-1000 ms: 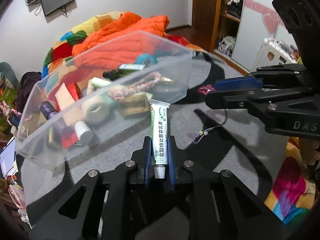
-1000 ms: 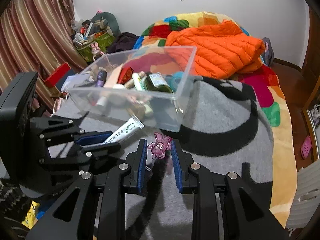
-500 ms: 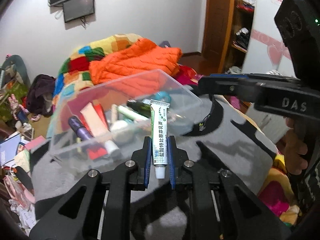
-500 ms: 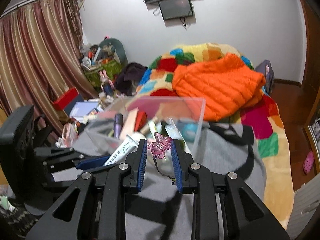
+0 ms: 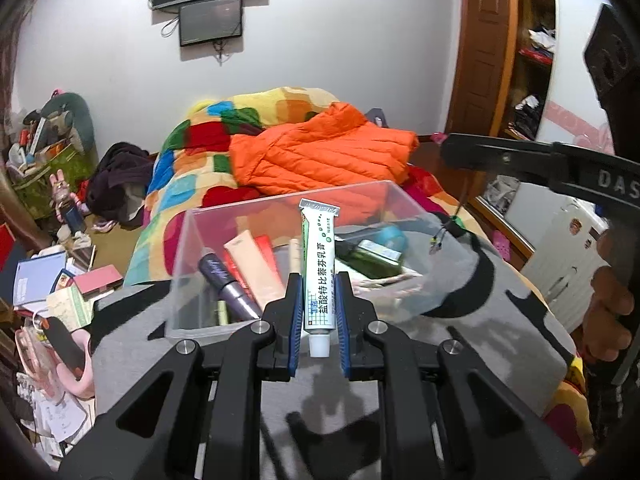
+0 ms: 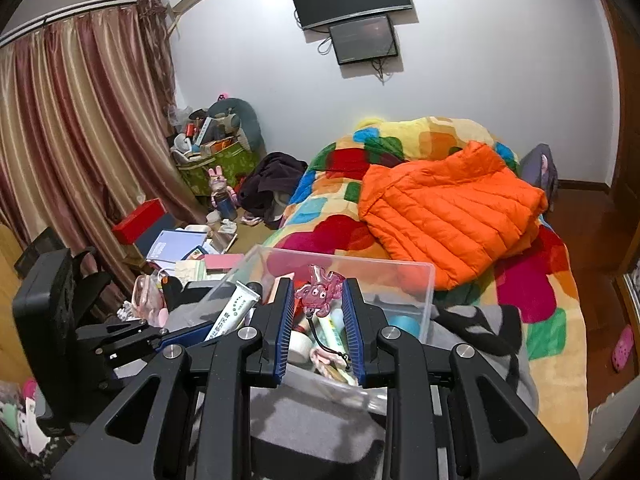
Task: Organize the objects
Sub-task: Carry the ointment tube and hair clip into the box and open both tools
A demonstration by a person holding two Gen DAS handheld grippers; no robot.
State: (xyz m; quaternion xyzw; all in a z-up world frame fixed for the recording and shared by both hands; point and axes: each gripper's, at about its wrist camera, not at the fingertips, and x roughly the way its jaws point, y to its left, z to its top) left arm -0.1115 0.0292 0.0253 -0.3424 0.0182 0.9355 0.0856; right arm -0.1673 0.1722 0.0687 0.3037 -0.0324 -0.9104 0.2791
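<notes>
My left gripper (image 5: 316,292) is shut on a white ointment tube (image 5: 319,272), cap toward me, held above the near edge of a clear plastic bin (image 5: 280,204). The bin holds several tubes, a purple mascara and a green bottle. My right gripper (image 6: 316,300) is shut on a pink charm (image 6: 318,296) with a black cord hanging below it, held above the same bin (image 6: 424,292). The left gripper and its tube (image 6: 232,312) show at the left of the right wrist view. The right gripper (image 5: 444,144) shows at the right of the left wrist view.
The bin stands on a grey and black blanket (image 5: 460,340) on a bed. An orange jacket (image 6: 448,208) lies on a colourful quilt (image 6: 552,320) behind it. Books and boxes (image 6: 180,248) clutter the floor at left. A wardrobe (image 5: 500,60) stands at right.
Both grippers have risen and come over the bin with their objects still held. The bin now lies below the fingers in both views.
</notes>
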